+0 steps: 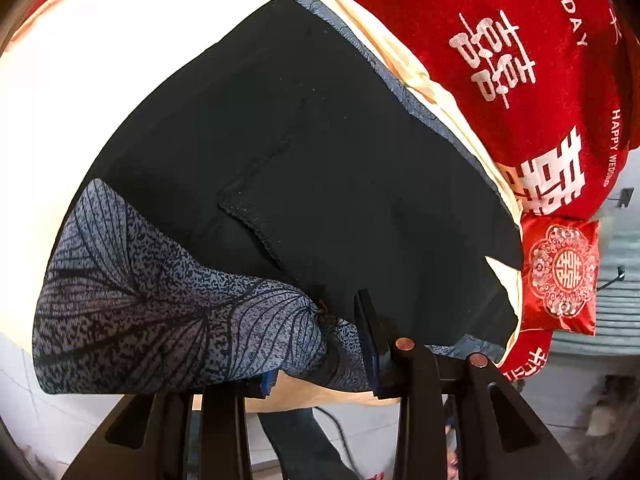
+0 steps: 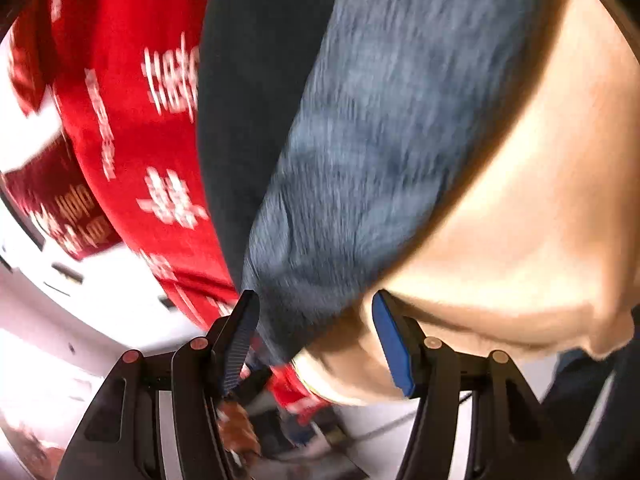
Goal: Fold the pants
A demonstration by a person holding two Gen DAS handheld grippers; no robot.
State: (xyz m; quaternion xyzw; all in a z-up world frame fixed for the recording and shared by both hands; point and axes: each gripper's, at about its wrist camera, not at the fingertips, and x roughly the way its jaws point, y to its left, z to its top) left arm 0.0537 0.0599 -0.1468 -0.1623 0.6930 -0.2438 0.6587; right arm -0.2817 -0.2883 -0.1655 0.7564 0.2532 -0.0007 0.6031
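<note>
The pants (image 1: 300,160) lie spread on a cream bed sheet (image 1: 100,60), dark on the outside. A blue-grey leaf-patterned part (image 1: 140,300) is turned over at the near edge. My left gripper (image 1: 316,340) is at that near edge, shut on a bunch of the patterned cloth, which hides most of its left finger. In the blurred right wrist view the blue-grey pants cloth (image 2: 360,140) tapers down to a corner between the fingers of my right gripper (image 2: 316,296). That corner lies by the left finger (image 2: 240,332). The right pad (image 2: 394,344) stands apart from it, so the gripper is open.
A red blanket (image 1: 520,60) with white characters is heaped along the far side of the pants and shows again as red blanket (image 2: 132,140). A small red embroidered cushion (image 1: 560,276) sits at the bed's right edge. Pale floor (image 1: 60,400) lies below the near edge.
</note>
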